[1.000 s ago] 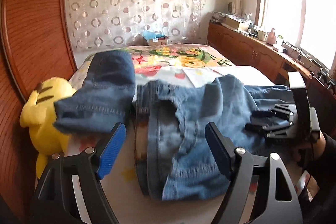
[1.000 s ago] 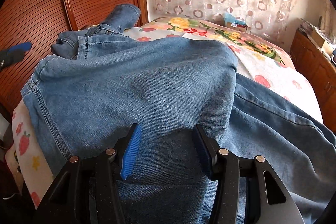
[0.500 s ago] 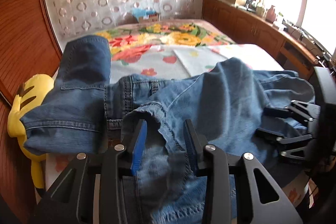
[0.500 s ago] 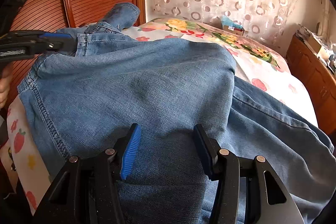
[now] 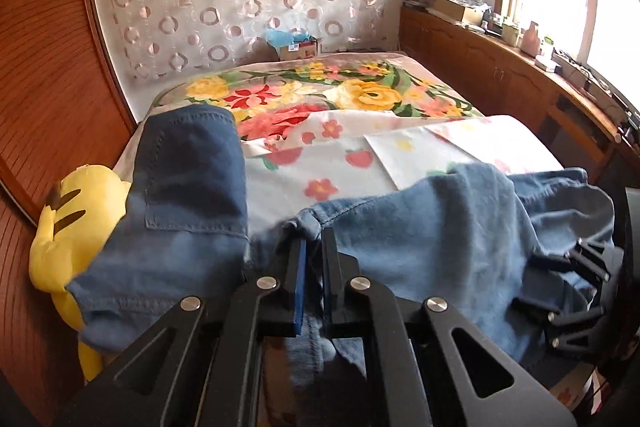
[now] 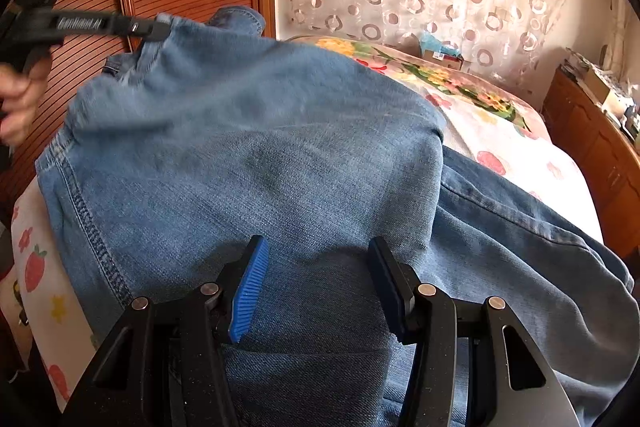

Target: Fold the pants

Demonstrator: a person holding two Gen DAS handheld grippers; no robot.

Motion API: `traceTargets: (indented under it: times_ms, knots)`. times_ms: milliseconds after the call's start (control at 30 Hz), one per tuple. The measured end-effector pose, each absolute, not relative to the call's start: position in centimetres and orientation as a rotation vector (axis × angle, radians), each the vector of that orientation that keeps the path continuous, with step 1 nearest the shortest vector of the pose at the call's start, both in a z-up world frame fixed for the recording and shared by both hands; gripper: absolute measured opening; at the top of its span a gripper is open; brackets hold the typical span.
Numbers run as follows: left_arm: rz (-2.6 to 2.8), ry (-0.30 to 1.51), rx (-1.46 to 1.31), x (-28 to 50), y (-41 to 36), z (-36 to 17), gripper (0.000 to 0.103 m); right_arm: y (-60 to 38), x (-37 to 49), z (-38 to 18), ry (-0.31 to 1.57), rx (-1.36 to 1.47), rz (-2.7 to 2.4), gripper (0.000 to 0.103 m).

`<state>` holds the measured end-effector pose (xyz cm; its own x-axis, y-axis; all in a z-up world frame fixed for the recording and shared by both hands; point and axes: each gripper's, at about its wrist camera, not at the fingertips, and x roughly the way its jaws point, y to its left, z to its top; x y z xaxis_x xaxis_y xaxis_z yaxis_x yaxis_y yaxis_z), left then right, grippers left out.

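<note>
While the jeans (image 6: 280,155) are spread on the bed (image 5: 352,163) beside the yellow toy (image 5: 76,227), their hem, just clamped in the closing left gripper (image 5: 314,247), is best carried over evenly, the right gripper (image 6: 316,259) being held half-open astride the denim, its grip unclear.

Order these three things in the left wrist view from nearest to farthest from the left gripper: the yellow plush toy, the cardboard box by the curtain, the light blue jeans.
1. The light blue jeans: the left gripper has closed on their edge.
2. The yellow plush toy: at the left, beside the bed.
3. The cardboard box: far back, by the curtain.
</note>
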<state>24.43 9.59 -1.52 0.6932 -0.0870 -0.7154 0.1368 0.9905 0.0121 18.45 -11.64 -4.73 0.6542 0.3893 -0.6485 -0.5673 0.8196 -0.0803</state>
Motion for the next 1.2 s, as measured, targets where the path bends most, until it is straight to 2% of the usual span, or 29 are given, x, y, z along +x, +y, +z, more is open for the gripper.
traceTargets:
  times_ms: [167, 400, 700, 767, 833, 867, 933, 1067, 1200]
  knots:
    - [-0.154, 0.837, 0.069, 25.0, 10.0, -1.9, 0.012, -11.8, 18.3, -4.8, 0.659, -0.295, 0.550, 0.054]
    - [-0.195, 0.844, 0.052, 22.7, 10.5, -3.0, 0.040, -12.0, 18.3, -4.7, 0.660, -0.301, 0.549, 0.054]
    - [-0.181, 0.881, 0.076, 23.0, 9.2, -6.3, 0.040, -12.4, 18.1, -4.7, 0.656, -0.309, 0.549, 0.054]
    - [-0.187, 0.877, 0.066, 23.3, 9.2, -6.6, 0.038, -12.5, 18.1, -4.6, 0.655, -0.309, 0.549, 0.054]
    - [-0.201, 0.871, 0.064, 23.4, 9.2, -6.7, 0.012, -12.5, 18.1, -4.7, 0.655, -0.308, 0.549, 0.054]
    - [-0.208, 0.876, 0.067, 23.3, 9.1, -6.7, 0.008, -12.5, 18.1, -4.7, 0.655, -0.308, 0.549, 0.054]
    - [-0.203, 0.852, 0.086, 22.8, 9.1, -6.0, 0.005, -12.5, 18.1, -4.7, 0.655, -0.306, 0.550, 0.054]
    - [-0.097, 0.761, 0.077, 22.7, 11.1, -3.1, 0.005, -12.6, 18.0, -4.7, 0.655, -0.307, 0.550, 0.054]
    - [-0.066, 0.753, 0.057, 23.7, 12.2, -2.4, 0.005, -12.6, 18.1, -4.7, 0.653, -0.308, 0.550, 0.054]
